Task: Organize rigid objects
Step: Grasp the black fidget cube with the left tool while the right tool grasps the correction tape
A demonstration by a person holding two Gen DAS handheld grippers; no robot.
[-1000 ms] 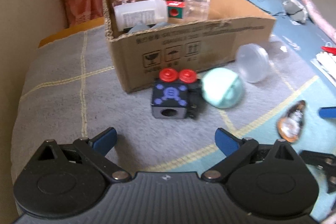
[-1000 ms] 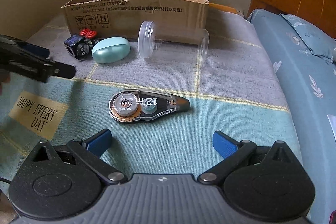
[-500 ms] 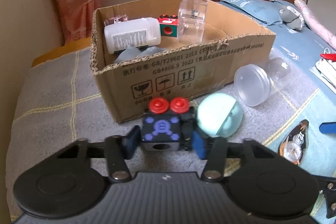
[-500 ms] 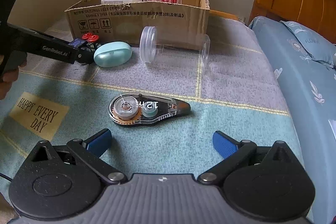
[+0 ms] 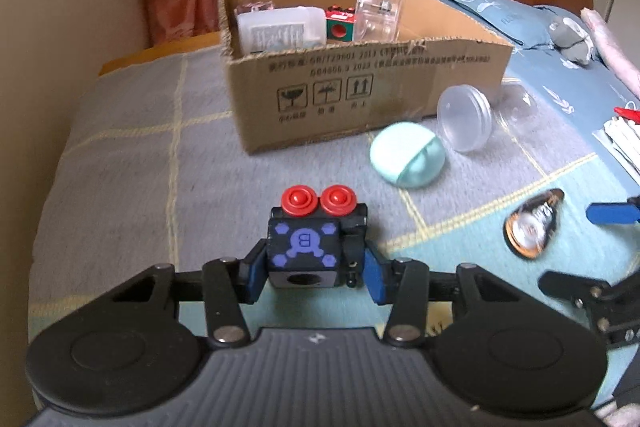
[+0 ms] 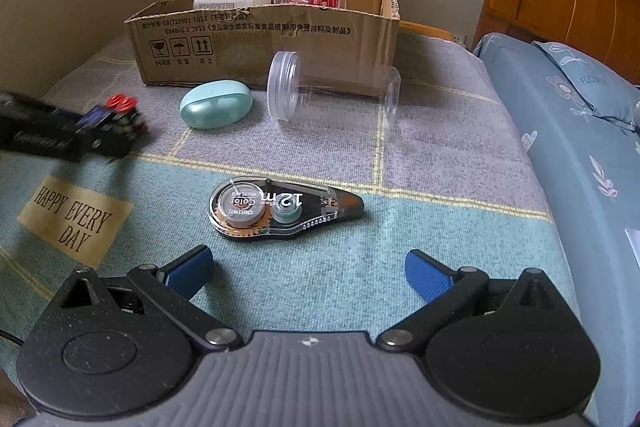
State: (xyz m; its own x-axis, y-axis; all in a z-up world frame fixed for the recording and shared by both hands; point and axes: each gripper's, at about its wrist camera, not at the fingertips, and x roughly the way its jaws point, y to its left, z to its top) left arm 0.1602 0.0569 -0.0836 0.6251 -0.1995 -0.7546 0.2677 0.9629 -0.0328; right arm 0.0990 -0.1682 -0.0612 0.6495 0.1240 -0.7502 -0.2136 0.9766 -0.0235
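Gripping the cube [image 5: 316, 247]: left hand-held gripper [image 5: 314, 273] is clamping it on both sides with its blue pads [image 5: 374, 277], red buttons facing up, purple-marked face toward the camera. It is sitting in front of the box [image 5: 360, 83], apart from it, over the grey part of the bed cover [image 5: 132, 163]; lifted or resting, cannot tell. Right wrist view is showing the same grasp blurred at far left.

Right hand-held gripper [image 6: 308, 269] is staying released, fingers spread wide, hovering just short of the tape dispenser [image 6: 284, 209], which is lying flat on the teal part of the cover.

Mint case [image 6: 216, 103] and clear jar [image 6: 332, 89] are lying side by side, just in front of the box wall, jar on its side.

Box is holding a white bottle [image 5: 280, 29], a small red-green cube [image 5: 340, 25] and a clear container [image 5: 378, 11].
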